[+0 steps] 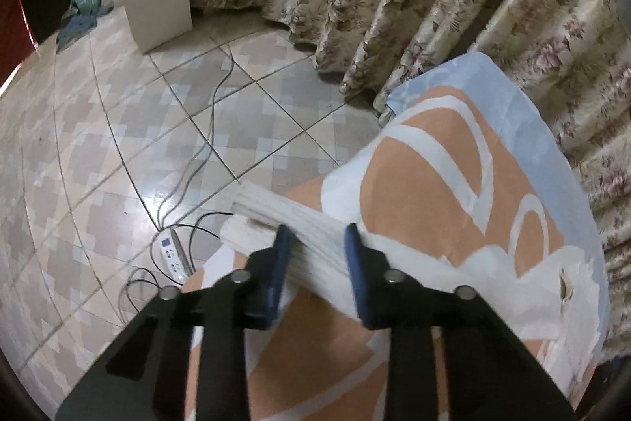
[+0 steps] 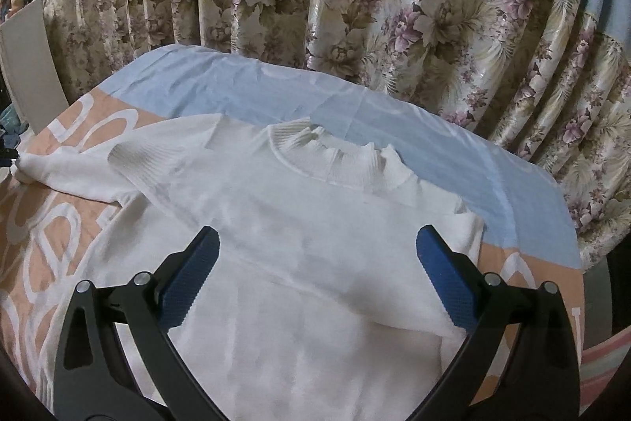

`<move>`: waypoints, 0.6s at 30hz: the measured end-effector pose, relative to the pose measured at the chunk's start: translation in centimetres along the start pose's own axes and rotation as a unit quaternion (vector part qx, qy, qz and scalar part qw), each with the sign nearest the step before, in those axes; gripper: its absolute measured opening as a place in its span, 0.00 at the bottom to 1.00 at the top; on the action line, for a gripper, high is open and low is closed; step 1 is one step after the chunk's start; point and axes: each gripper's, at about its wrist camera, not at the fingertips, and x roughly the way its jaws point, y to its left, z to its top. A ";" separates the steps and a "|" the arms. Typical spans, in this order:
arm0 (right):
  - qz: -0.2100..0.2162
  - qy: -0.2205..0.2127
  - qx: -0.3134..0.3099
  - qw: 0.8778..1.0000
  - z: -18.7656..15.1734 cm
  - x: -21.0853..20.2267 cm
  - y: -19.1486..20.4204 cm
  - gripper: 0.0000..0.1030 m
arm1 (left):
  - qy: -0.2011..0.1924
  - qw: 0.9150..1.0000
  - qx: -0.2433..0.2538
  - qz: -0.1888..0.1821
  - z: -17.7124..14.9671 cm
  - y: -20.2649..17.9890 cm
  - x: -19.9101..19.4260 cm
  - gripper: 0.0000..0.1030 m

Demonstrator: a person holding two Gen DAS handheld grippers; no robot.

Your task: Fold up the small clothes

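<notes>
The left gripper points steeply down at the table's left edge, its blue pads narrowed onto the ribbed cuff of the sweater's sleeve; the cuff lies between the pads and overhangs the edge toward the floor. The right gripper tilts down over the sweater, jaws wide, holding nothing. The sweater lies flat on the patterned cloth, collar toward the curtain, its long axis running away from the right gripper; the sleeve stretches out to the left.
</notes>
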 end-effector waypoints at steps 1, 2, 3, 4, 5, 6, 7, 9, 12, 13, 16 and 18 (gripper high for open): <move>-0.001 0.000 0.002 1.000 0.0 0.0 -0.2 0.97 | -0.001 1.000 -0.014 -0.005 0.1 0.3 0.0 0.21; -0.003 0.000 0.006 1.000 0.0 0.0 -0.4 0.96 | -0.003 1.000 -0.019 -0.007 0.2 0.4 -0.1 0.18; -0.003 0.000 0.008 1.000 -0.1 0.0 -0.6 0.96 | -0.005 1.000 -0.022 -0.011 0.3 0.4 -0.2 0.12; -0.003 -0.001 0.009 1.000 -0.1 0.1 -0.7 0.96 | -0.005 1.000 -0.022 -0.013 0.6 0.5 0.0 0.09; -0.003 -0.002 0.012 1.000 -0.2 0.0 -0.8 0.96 | -0.008 1.000 -0.021 -0.014 0.7 0.3 0.1 0.07; -0.003 -0.002 0.013 1.000 -0.2 0.1 -1.0 0.96 | -0.012 1.000 -0.020 -0.017 0.7 0.3 -0.1 0.06; -0.003 -0.002 0.014 1.000 -0.2 0.1 -1.1 0.96 | -0.015 1.000 -0.019 -0.017 0.7 0.0 -0.1 0.05; -0.004 -0.002 0.018 1.000 -0.4 0.1 -1.4 0.96 | -0.024 0.999 -0.015 -0.020 0.7 -0.3 -0.4 0.04; 0.000 -0.004 0.025 1.000 -0.5 0.1 -1.9 0.95 | -0.040 0.999 -0.007 -0.026 0.6 -1.1 -1.2 0.04; 0.000 -0.005 0.026 1.000 -0.6 0.1 -2.0 0.95 | -0.043 0.999 -0.005 -0.031 0.7 -1.4 -1.4 0.04; 0.000 -0.004 0.032 0.999 -0.8 0.2 -2.5 0.95 | -0.065 0.996 0.017 -0.055 0.7 -3.1 -3.0 0.04; 0.002 -0.003 0.038 0.999 -0.9 0.4 -2.8 0.95 | -0.078 0.994 0.037 -0.074 0.7 -4.6 -3.7 0.04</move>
